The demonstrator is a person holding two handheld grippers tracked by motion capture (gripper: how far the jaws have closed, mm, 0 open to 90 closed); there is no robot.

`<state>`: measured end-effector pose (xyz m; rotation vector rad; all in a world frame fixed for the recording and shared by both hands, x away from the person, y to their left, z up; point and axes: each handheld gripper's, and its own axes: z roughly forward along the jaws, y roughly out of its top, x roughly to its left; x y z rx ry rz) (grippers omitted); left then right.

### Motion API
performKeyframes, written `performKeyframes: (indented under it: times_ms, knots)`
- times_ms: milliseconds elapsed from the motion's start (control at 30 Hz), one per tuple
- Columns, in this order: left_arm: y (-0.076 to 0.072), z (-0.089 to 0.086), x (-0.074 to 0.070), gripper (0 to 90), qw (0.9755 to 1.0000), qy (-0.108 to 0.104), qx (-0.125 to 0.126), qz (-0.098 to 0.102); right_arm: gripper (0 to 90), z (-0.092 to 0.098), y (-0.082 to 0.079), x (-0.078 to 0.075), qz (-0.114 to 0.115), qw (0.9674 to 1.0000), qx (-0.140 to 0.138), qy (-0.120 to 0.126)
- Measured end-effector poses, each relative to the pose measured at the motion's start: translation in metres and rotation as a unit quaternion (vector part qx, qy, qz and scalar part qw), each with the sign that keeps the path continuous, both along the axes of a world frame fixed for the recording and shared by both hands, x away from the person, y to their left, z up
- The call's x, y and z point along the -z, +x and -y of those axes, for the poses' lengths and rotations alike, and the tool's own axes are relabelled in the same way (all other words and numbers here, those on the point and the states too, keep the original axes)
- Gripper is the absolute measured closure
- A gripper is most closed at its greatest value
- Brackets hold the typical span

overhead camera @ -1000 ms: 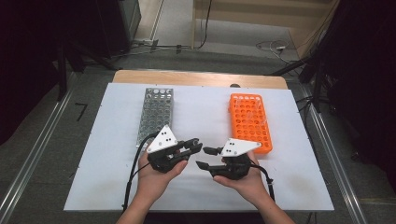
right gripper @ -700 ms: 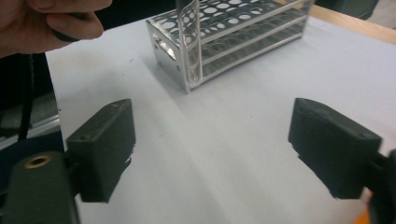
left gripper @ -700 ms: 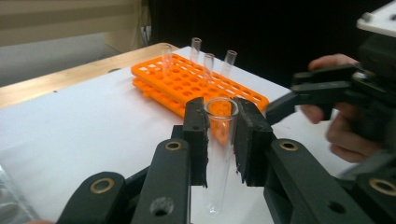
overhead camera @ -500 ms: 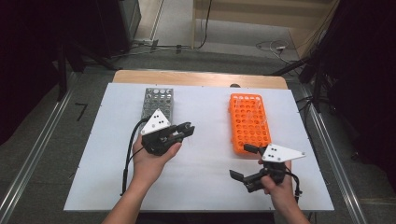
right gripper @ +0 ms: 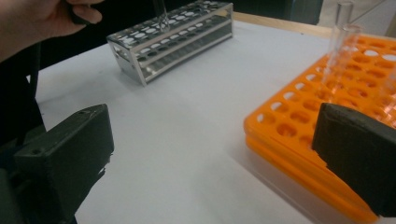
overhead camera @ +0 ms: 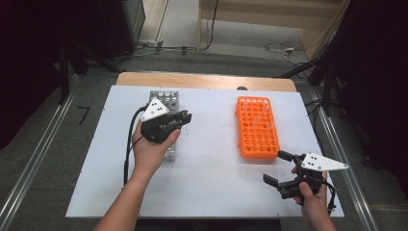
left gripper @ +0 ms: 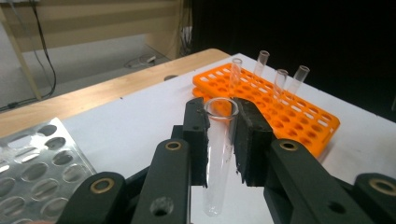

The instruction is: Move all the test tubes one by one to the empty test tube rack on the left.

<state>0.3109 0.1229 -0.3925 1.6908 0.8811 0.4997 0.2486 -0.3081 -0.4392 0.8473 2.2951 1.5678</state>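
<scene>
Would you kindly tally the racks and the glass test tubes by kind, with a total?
Orange rack: 1
Metal rack: 1
Test tubes standing in the orange rack: 4
Test tube clamped in the left gripper: 1
Total: 7

left arm: bare forearm comes in from the near edge and slants toward the far side, left of centre.
left hand (overhead camera: 153,147): wrapped around the gripper body from below, palm up.
left gripper (overhead camera: 185,118): points right, roughly level, jaws clamped on something narrow; grey plate on top, cable looping down the left side.
right hand (overhead camera: 312,196): at the near right corner, fist around the handle.
right gripper (overhead camera: 279,168): points left, jaws wide apart after just opening, nothing between them.
</scene>
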Motion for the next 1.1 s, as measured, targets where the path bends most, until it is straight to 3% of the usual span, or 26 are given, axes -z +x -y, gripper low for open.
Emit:
performKeyframes:
  times_ms: [267, 500, 600, 833, 1100]
  knots:
    - [0.016, -0.013, -0.004, 76.8, 0.9995, -0.006, -0.03, 0.0, 0.0, 0.017, 0.007, 0.011, -0.017, 0.9998, 0.011, -0.004]
    - [0.035, -0.033, -0.015, 76.8, 0.998, -0.003, -0.062, 0.008, 0.0, 0.019, 0.01, 0.014, -0.024, 0.9996, 0.015, -0.002]
    - [0.036, -0.034, -0.016, 76.8, 0.9979, -0.003, -0.064, 0.009, 0.0, 0.019, 0.01, 0.015, -0.024, 0.9996, 0.015, -0.003]
    - [0.066, -0.045, -0.02, 76.8, 0.9956, -0.008, -0.092, 0.014, 0.0, 0.017, 0.011, 0.019, -0.028, 0.9995, 0.014, -0.006]
    - [0.1, -0.049, -0.011, 76.8, 0.9922, -0.01, -0.124, 0.009, 0.0, 0.015, 0.012, 0.021, -0.03, 0.9994, 0.012, -0.007]
